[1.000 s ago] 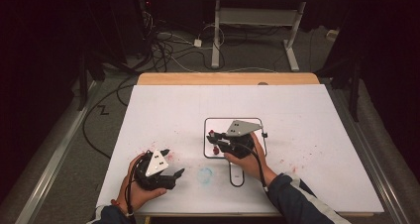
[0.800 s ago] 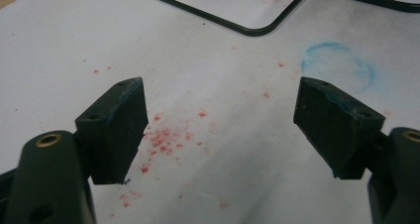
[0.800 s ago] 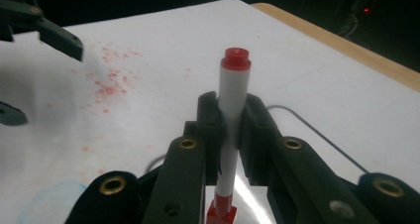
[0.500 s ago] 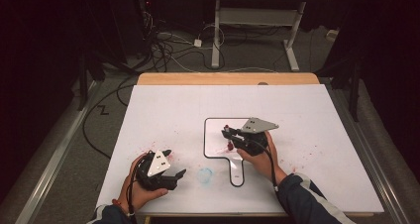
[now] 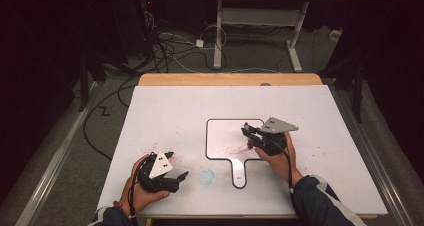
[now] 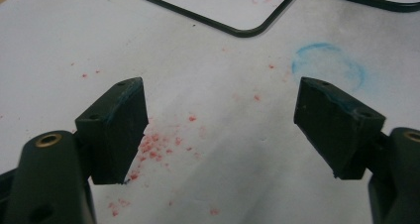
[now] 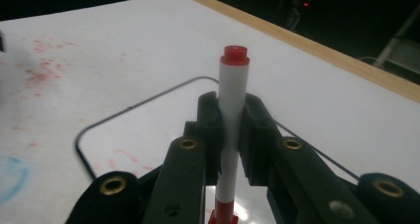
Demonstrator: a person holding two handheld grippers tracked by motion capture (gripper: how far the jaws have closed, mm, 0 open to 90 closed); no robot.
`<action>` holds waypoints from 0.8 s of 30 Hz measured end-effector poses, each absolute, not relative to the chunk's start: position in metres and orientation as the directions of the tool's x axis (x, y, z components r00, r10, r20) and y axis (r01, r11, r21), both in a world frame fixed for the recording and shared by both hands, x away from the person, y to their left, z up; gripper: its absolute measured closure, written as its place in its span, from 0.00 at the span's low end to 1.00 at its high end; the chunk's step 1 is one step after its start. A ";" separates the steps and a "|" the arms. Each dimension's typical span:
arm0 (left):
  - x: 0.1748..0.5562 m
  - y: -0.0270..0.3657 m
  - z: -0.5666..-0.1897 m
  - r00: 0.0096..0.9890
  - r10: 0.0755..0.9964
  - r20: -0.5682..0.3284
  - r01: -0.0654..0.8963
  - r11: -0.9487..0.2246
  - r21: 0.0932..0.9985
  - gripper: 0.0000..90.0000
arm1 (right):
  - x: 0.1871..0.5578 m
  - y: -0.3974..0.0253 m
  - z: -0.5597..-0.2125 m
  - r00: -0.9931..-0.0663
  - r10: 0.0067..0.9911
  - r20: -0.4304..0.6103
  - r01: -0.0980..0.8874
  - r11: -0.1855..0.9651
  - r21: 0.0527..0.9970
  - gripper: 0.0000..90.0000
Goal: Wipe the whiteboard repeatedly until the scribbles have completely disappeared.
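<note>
- Floor, dark, with tangled cables at upper left of the high view.
- White table sheet, speckled red, blue ring at lower centre.
- Black-edged whiteboard at centre.
- Right gripper clamps an upright red-capped marker over the board.
- Left gripper, lower left, jaws spread, empty.

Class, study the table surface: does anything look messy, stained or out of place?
Yes. Red specks are spattered across the white table cover near the left gripper, and a smudged blue ring sits beside the small whiteboard. Faint red scribbles mark that whiteboard. They look like leftover marker stains.
</note>
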State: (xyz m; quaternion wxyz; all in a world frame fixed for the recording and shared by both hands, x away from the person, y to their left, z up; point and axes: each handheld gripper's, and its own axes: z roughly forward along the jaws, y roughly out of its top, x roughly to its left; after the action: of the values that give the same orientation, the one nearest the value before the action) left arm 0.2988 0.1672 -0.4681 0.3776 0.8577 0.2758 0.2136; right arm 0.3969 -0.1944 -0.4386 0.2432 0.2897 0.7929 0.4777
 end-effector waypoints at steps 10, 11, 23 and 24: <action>0.302 0.162 -0.469 0.768 0.621 0.156 0.308 -0.572 0.760 0.23 | 0.395 -0.170 -0.444 -0.738 0.673 -0.049 0.228 0.317 0.921 0.91; 0.301 0.162 -0.469 0.769 0.620 0.156 0.307 -0.573 0.760 0.23 | 0.394 -0.164 -0.444 -0.747 0.663 -0.052 0.219 0.319 0.922 0.91; 0.300 0.165 -0.469 0.766 0.625 0.153 0.307 -0.565 0.766 0.23 | 0.398 -0.171 -0.443 -0.690 0.717 -0.103 0.217 0.340 0.915 0.91; 0.300 0.165 -0.469 0.766 0.624 0.153 0.307 -0.566 0.765 0.23 | 0.400 -0.174 -0.443 -0.686 0.721 -0.097 0.219 0.332 0.918 0.91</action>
State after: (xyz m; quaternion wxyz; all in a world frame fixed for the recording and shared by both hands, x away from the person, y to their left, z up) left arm 0.2997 0.1651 -0.4686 0.3793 0.8598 0.2709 0.2087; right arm 0.3995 -0.1736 -0.4434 0.2552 0.3030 0.7752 0.4921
